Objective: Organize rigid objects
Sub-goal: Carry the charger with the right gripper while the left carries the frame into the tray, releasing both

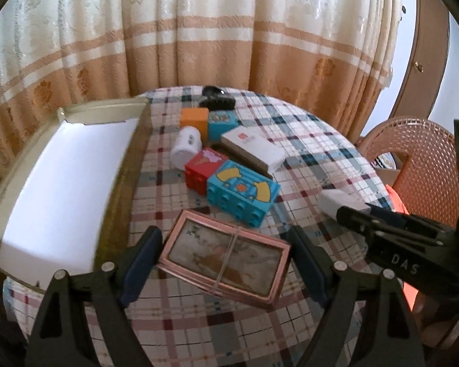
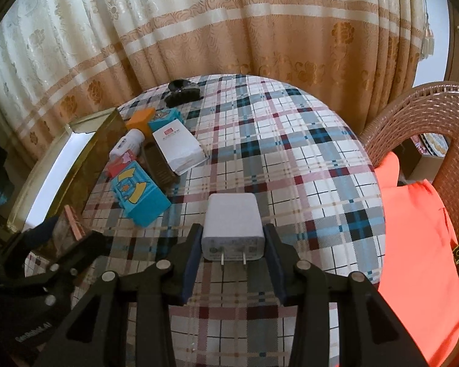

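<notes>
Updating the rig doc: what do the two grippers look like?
Both match: black plastic scissor-style linkages with silver round pivot pins and dark blue finger pads. The left gripper shows white "GenRobot.AI" lettering in the right wrist view; the right gripper shows "DAS". No cables or sleeves visible.

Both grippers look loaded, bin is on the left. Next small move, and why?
Probably carry the left gripper with the pink framed box across to the white bin and let go. The box sits between its pads, apparently off the cloth, and the bin is right beside it. The right gripper can hold its white charger meanwhile.
</notes>
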`<act>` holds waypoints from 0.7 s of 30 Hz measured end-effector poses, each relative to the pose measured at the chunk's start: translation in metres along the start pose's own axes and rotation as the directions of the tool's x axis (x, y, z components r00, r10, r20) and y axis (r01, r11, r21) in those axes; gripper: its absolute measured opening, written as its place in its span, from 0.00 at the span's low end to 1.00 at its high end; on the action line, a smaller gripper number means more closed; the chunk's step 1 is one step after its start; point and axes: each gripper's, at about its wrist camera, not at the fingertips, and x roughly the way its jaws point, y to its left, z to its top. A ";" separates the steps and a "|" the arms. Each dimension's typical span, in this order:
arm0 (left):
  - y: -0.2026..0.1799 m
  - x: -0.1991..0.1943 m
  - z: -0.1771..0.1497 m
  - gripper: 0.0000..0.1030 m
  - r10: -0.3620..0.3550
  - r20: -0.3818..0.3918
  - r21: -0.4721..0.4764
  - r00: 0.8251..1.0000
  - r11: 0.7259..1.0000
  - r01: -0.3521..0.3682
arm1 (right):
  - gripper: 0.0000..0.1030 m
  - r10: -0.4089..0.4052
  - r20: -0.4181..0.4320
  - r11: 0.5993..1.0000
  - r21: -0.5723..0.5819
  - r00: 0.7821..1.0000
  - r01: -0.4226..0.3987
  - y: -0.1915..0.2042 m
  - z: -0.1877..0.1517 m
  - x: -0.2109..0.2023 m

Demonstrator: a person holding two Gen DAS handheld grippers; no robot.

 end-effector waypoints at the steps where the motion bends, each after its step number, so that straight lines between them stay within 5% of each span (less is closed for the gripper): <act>1: 0.001 -0.005 0.001 0.82 0.005 0.012 0.001 1.000 1.000 -0.005 | 0.41 0.010 0.008 1.000 0.004 1.000 -0.011 0.001 0.001 -0.004; 21: 0.046 -0.050 0.016 0.82 0.044 0.137 -0.081 0.990 0.996 -0.033 | 0.41 0.096 0.113 0.993 -0.083 0.989 -0.087 0.056 0.024 -0.044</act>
